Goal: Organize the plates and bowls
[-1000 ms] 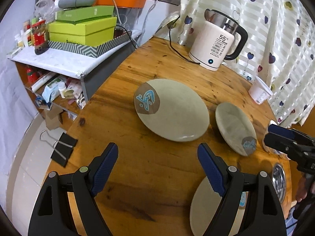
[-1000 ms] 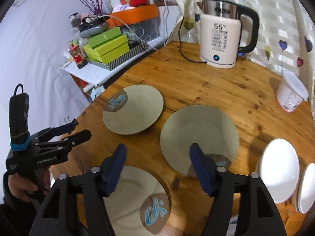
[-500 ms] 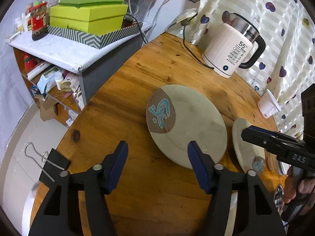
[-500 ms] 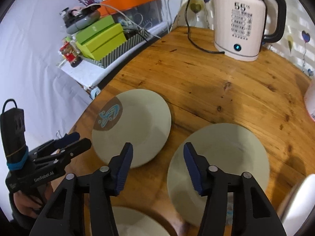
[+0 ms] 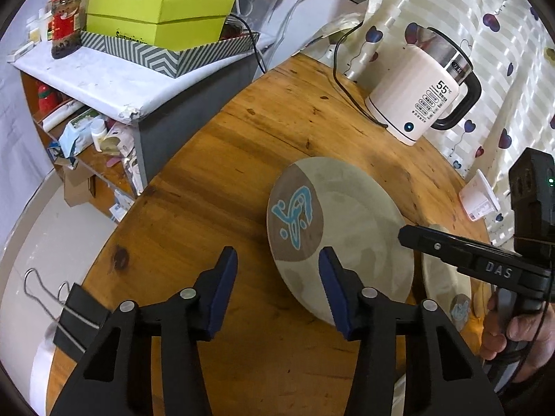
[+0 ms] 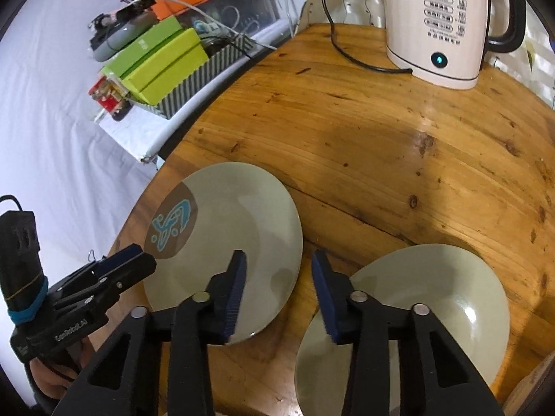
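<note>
A grey-green plate (image 5: 353,228) with a brown patch and a blue motif lies on the round wooden table (image 5: 263,131). My left gripper (image 5: 279,287) straddles its near-left rim, jaws closing, pads clear of it. The same plate (image 6: 242,222) shows in the right wrist view. My right gripper (image 6: 279,293) straddles its opposite rim, jaws also closing without pressing. A second plate (image 6: 451,298) lies under the right finger. In the left wrist view the right gripper (image 5: 404,234) reaches over from the right, half hiding that second plate (image 5: 447,277). The left gripper (image 6: 142,260) sits by the brown patch.
A white electric kettle (image 5: 423,97) with a black cord stands at the table's back. A side shelf holds green boxes (image 5: 156,24). A black binder clip (image 5: 73,312) hangs at the table's left edge. A white cup (image 5: 480,197) stands by the curtain.
Both grippers have come forward and down onto the patterned plate from opposite sides. Their jaws have narrowed a good deal.
</note>
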`<state>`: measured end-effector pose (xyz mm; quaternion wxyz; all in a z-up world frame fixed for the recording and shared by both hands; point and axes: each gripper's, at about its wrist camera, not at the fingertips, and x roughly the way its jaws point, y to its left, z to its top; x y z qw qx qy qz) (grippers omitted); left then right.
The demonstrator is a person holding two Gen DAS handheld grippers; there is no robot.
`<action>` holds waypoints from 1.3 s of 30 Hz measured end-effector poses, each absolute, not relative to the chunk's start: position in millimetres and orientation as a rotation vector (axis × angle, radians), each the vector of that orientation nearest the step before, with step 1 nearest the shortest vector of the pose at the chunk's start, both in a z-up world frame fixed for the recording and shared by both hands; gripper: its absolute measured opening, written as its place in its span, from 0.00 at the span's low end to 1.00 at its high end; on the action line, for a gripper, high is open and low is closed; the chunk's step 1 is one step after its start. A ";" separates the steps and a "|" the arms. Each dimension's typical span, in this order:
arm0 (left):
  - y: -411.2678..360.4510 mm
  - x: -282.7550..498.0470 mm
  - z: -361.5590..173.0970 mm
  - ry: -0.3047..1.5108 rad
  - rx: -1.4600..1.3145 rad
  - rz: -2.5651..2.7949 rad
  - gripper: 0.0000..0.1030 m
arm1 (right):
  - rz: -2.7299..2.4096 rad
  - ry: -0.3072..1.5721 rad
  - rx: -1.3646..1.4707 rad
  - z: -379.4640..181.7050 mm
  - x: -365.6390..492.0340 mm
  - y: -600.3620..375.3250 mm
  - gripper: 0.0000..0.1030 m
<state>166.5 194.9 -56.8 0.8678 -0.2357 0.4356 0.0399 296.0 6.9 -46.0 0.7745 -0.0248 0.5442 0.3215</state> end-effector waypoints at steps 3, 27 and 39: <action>193.6 171.1 -59.5 0.920 -0.497 0.071 0.37 | 0.694 1.186 -0.053 -49.6 298.9 7.6 0.28; 187.8 168.4 -51.2 0.914 -0.487 0.062 0.29 | 0.704 1.193 -0.027 -46.6 297.2 7.1 0.18; 174.1 146.6 -26.3 0.894 -0.459 0.050 0.29 | 0.697 1.173 -0.012 -22.7 268.6 -10.6 0.18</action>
